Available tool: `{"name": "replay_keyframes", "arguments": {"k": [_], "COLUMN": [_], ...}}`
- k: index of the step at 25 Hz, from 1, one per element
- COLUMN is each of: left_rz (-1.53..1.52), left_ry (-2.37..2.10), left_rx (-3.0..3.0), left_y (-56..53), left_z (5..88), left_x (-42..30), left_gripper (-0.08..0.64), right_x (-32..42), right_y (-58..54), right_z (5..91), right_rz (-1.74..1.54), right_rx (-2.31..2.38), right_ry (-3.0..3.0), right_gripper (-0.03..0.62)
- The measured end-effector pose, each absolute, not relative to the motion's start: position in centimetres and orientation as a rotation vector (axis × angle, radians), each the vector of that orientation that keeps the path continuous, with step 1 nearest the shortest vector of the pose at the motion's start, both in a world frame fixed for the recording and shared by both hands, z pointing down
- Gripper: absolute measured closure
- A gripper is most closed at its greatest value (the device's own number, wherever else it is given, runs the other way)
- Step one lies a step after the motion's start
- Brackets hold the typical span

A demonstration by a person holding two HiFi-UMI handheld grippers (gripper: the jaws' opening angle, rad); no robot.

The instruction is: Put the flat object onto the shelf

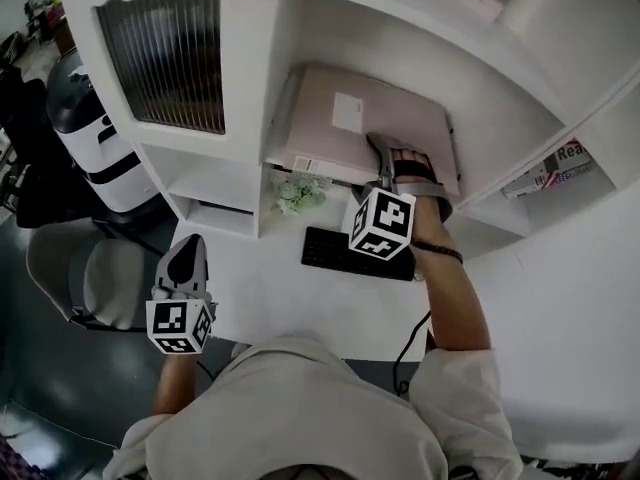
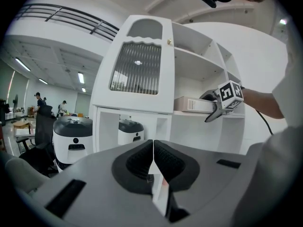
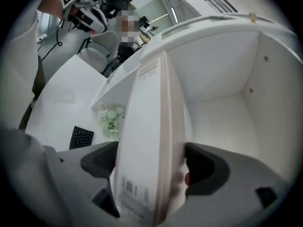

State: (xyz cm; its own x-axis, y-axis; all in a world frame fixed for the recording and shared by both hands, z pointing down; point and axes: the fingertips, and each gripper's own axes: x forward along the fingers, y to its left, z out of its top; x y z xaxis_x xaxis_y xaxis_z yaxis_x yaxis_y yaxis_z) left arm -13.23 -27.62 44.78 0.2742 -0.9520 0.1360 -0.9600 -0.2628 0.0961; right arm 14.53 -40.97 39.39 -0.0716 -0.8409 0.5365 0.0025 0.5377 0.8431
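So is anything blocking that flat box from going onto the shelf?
Nothing visible does. The flat box already lies on the shelf, between the jaws of the right gripper. No other thing shows in that compartment.

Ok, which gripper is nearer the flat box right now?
Right. The right gripper has its jaws either side of the flat box on the shelf; the left gripper is down by the chair, well clear.

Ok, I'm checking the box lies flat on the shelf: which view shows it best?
The head view: the box shows almost whole from above, flat on the shelf. The left gripper view catches only its edge, far off; the right gripper view sees it close, foreshortened, between the jaws.
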Motion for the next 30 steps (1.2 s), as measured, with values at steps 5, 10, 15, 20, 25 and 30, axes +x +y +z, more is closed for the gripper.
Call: {"name": "replay_keyframes", "arguments": {"k": [5, 10, 15, 20, 25, 30], "left_rz": [0.082, 0.088, 0.089, 0.09, 0.082, 0.073], "left_ry": [-1.797, -1.8, -1.806, -1.816, -1.811, -1.784], "left_rx": [2.366, 2.357, 2.351, 2.346, 2.352, 2.383], "left_y": [-27.8, -27.6, -27.0, -26.2, -25.6, -25.1], "left_z": [45.0, 45.1, 45.1, 45.1, 44.9, 44.5], "left_x": [-13.0, -13.0, -12.9, -13.4, -13.5, -12.7], "left_gripper": [0.554, 0.554, 0.554, 0.554, 0.554, 0.554], "right_x": [14.5, 14.5, 14.5, 14.6, 14.2, 14.0], "right_y": [-41.5, -41.6, -41.7, -41.4, -39.7, -37.6], "right_z": [39.6, 39.7, 39.8, 39.5, 38.3, 37.3], "right_rz": [-0.803, -0.794, -0.799, -0.83, -0.864, -0.89], "right_rx": [0.742, 0.729, 0.728, 0.733, 0.749, 0.777], "right_ry": [-1.519, -1.543, -1.544, -1.521, -1.527, -1.54], "right_gripper": [0.104, 0.096, 0.089, 0.086, 0.1, 0.132]}}
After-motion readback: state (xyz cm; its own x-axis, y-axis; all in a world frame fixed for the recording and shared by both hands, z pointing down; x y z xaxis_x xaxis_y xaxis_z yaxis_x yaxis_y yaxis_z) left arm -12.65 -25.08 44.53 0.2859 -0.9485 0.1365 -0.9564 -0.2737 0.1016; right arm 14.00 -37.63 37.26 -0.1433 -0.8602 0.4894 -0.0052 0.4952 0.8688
